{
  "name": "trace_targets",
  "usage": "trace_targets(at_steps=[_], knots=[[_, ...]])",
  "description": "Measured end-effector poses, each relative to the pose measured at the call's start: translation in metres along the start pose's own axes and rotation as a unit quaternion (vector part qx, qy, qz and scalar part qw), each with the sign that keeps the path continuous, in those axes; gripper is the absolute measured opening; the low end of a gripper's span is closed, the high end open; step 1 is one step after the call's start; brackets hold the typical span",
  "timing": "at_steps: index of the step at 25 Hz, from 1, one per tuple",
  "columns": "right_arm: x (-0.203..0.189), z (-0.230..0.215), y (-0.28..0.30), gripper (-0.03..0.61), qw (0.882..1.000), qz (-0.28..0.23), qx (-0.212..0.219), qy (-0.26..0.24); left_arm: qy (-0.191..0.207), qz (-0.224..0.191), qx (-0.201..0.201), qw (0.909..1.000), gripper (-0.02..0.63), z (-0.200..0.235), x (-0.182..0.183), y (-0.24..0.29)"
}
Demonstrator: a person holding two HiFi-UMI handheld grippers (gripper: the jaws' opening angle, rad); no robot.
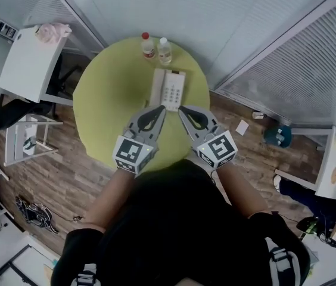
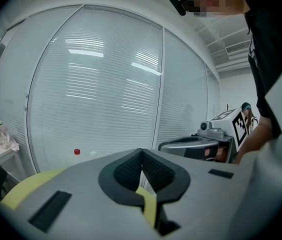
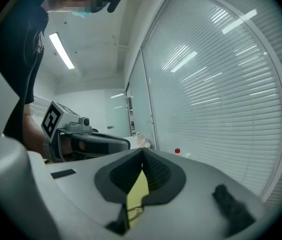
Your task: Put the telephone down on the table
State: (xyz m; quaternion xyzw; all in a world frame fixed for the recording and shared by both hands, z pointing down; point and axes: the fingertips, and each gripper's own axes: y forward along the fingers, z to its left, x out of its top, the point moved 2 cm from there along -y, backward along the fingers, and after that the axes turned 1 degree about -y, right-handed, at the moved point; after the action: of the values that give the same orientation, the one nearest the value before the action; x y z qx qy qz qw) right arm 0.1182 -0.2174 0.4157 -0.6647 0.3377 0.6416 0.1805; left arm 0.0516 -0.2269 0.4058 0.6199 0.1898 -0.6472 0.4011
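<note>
A white desk telephone [image 1: 169,89] lies flat on the round yellow-green table [image 1: 108,100], its handset along its left side. My left gripper [image 1: 161,109] and right gripper [image 1: 182,109] hover side by side over the table's near part, tips pointing at the phone's near edge and a little short of it. Both are shut with nothing between the jaws. In the left gripper view the left gripper's [image 2: 141,151] tips meet, and in the right gripper view the right gripper's [image 3: 142,151] do too. The phone is hidden behind the jaws in both gripper views.
Two small bottles, one red-capped [image 1: 148,46] and one white-capped [image 1: 165,51], stand at the table's far edge behind the phone. A white side table [image 1: 31,61] and a low white rack [image 1: 28,139] stand to the left. Glass walls with blinds [image 1: 287,70] close in the far side.
</note>
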Motion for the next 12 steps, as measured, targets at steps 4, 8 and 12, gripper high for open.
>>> trace_targets(at_steps=[4, 8, 12], knots=[[-0.014, -0.023, 0.013, 0.018, 1.0, 0.012, 0.006, 0.01, -0.007, 0.017, 0.021, 0.9996, 0.012, 0.015, -0.009, 0.023], [-0.031, -0.038, 0.027, 0.018, 0.999, 0.022, 0.005, 0.023, -0.014, 0.038, 0.034, 0.9986, 0.012, 0.032, -0.024, 0.041], [-0.044, -0.043, 0.045, 0.018, 0.999, 0.031, 0.004, 0.032, -0.031, 0.066, 0.044, 0.9964, 0.012, 0.051, -0.044, 0.055]])
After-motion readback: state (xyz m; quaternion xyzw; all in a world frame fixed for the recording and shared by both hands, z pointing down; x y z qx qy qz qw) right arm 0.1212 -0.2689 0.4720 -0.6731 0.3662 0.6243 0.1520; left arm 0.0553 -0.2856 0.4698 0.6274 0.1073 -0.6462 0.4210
